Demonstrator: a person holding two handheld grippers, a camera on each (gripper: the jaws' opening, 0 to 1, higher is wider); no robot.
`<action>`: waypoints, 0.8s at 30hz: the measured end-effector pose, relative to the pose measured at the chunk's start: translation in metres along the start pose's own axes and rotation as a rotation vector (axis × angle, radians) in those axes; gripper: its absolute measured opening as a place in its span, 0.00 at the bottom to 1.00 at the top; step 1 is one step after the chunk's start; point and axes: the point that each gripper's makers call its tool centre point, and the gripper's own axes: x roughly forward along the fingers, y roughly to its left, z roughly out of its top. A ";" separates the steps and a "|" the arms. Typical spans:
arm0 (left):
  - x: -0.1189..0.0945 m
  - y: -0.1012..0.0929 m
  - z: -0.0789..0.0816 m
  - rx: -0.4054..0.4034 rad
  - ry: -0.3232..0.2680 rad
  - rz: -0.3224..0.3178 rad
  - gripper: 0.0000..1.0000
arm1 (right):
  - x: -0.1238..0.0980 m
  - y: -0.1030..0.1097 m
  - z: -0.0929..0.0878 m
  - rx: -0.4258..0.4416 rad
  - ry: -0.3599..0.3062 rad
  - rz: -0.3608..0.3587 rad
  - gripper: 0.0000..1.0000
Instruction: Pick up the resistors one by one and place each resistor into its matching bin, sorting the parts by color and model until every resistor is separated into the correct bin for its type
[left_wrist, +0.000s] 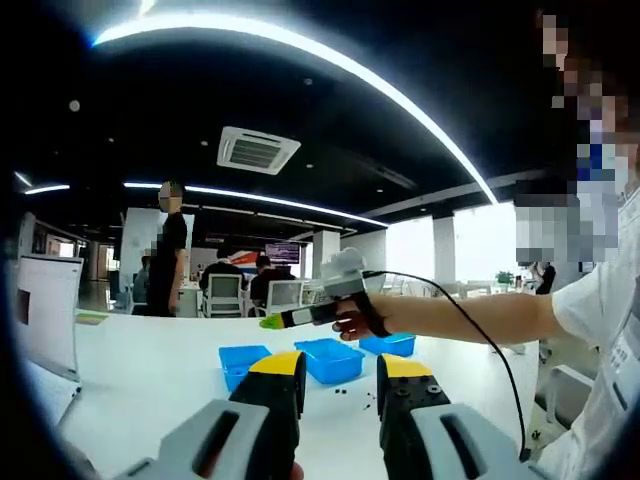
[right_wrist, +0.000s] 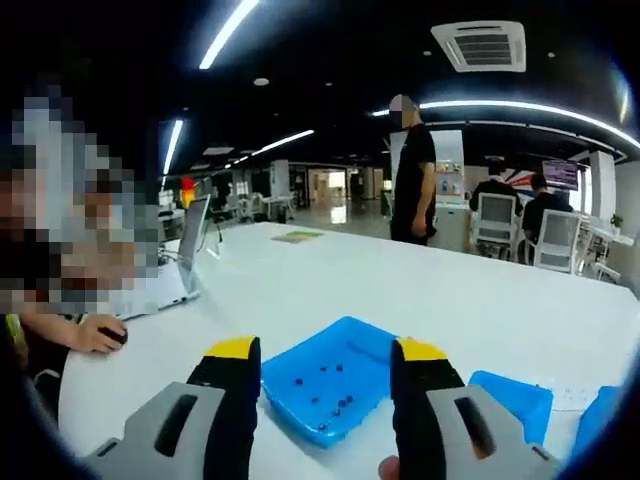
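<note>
Jaws of the left gripper (left_wrist: 340, 385) and right gripper (right_wrist: 328, 385) stand apart, empty; resistors (right_wrist: 325, 388) lie in a blue bin (right_wrist: 300, 400) at 6 o'clock on the surface (right_wrist: 300, 290): tiny, easily fumbled or mis-sorted.

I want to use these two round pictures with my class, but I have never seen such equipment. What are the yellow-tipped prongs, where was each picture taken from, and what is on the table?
A person holds one handheld gripper per hand; each carries a camera looking along its prongs. The left gripper rises into the left gripper view, where the right gripper shows in the person's hand. The right gripper view looks past its own prongs. Both are open and hold nothing. On the white table lie blue bins; the nearest bin holds small dark parts, probably resistors. A laptop stands left.
</note>
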 end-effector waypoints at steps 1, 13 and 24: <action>0.000 0.000 0.000 0.001 0.000 -0.002 0.30 | -0.006 0.001 -0.001 0.001 0.000 0.004 0.53; -0.005 0.011 -0.008 -0.002 0.004 -0.010 0.30 | -0.154 -0.020 -0.014 0.036 -0.137 0.013 0.53; 0.002 0.007 -0.013 0.002 0.028 -0.025 0.30 | -0.300 -0.029 -0.042 0.050 -0.228 -0.075 0.51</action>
